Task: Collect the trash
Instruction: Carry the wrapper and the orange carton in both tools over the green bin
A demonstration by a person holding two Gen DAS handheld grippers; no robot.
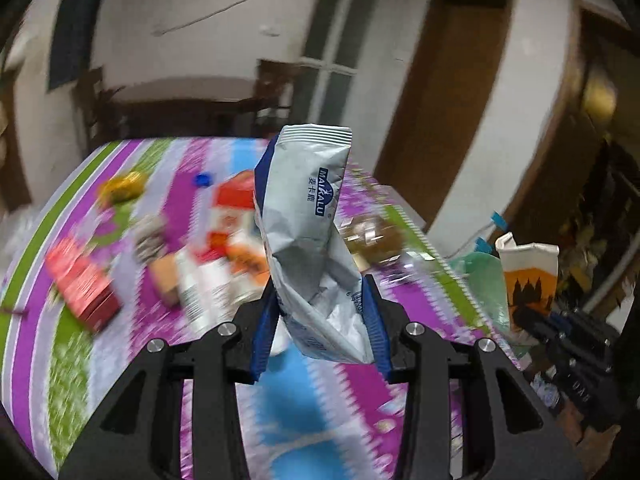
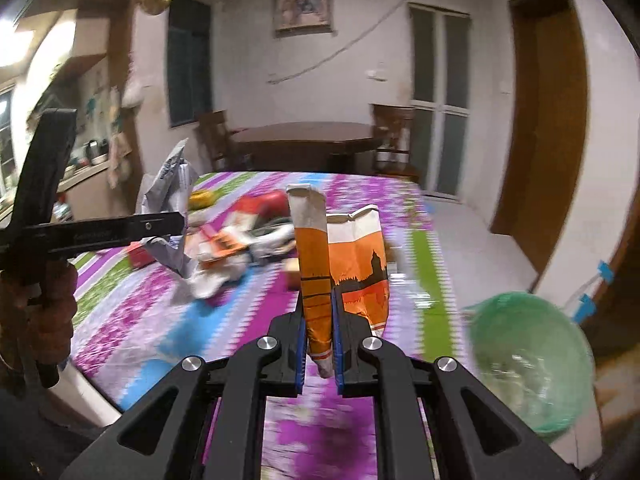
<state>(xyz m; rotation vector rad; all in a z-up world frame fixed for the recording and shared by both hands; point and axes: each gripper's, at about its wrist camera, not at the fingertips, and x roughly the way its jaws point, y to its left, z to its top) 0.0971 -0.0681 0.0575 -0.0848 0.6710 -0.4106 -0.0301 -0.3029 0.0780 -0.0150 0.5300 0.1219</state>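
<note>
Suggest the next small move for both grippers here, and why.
Probably carry both toward the green-lined bin at the table's right: the left gripper already grips the silver snack bag, the right gripper the orange carton, both lifted.

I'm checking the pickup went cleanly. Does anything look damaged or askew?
Both held items are crumpled: the grey snack bag in the left gripper is creased and leaning, and the orange carton in the right gripper is squashed flat. Neither shows spillage.
</note>
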